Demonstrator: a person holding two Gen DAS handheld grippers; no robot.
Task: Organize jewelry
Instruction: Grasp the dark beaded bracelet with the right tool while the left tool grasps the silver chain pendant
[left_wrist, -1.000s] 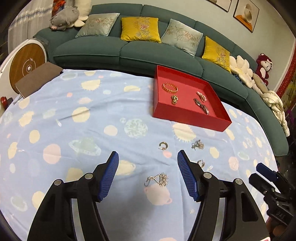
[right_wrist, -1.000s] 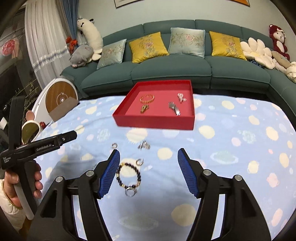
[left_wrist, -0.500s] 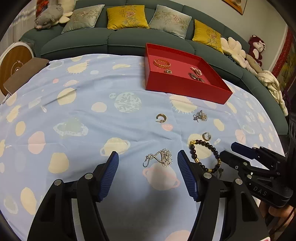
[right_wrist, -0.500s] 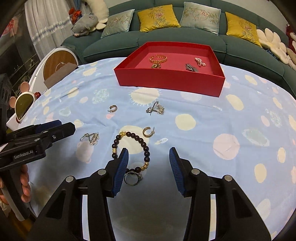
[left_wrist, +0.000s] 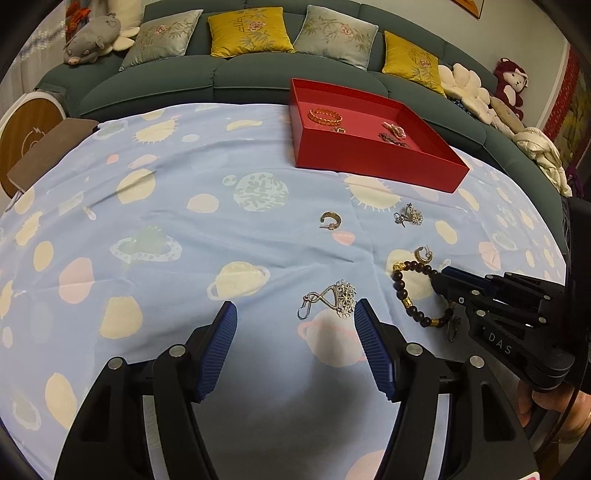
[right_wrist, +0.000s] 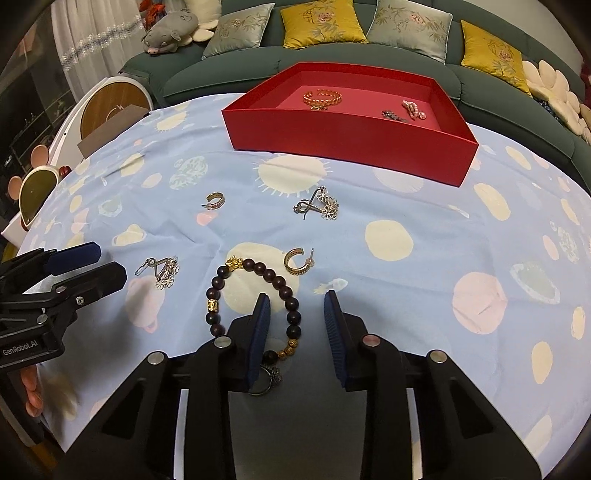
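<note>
**Five pieces loose on the cloth, four in the tray**

On the blue planet-print tablecloth (right_wrist: 424, 206) lie five loose pieces: one dark beaded bracelet (right_wrist: 255, 295) with gold spacer beads, two gold hoop earrings (right_wrist: 298, 261) (right_wrist: 215, 201), and two silver flower-drop earrings (right_wrist: 320, 205) (right_wrist: 162, 271). A small ring-like charm (right_wrist: 266, 380) sits at the near end of the bracelet; whether it is attached cannot be told. The single red tray (right_wrist: 347, 144) stands at the far side of the cloth, in front of the green sofa (right_wrist: 207, 70), and holds four pieces: one gold bangle (right_wrist: 322, 96), a small gold item just beside it, one dark piece (right_wrist: 393, 115) and one pinkish piece (right_wrist: 413, 109).

The right gripper (right_wrist: 296, 328) is low over the cloth with its jaws partly spread. The right side of the bracelet's loop runs between its two blue pads (right_wrist: 260, 332), close to the left pad, which stands inside the loop. The pads do not press the beads. The nearer gold hoop lies just beyond the fingertips.

The left gripper (left_wrist: 295, 350) has its jaws spread wide and holds nothing. One silver flower-drop earring (left_wrist: 330, 297) lies just ahead of it, nearer its right pad and apart from it. From this view the bracelet (left_wrist: 417, 291) lies to the right, under the right gripper's tip (left_wrist: 448, 282).
</note>
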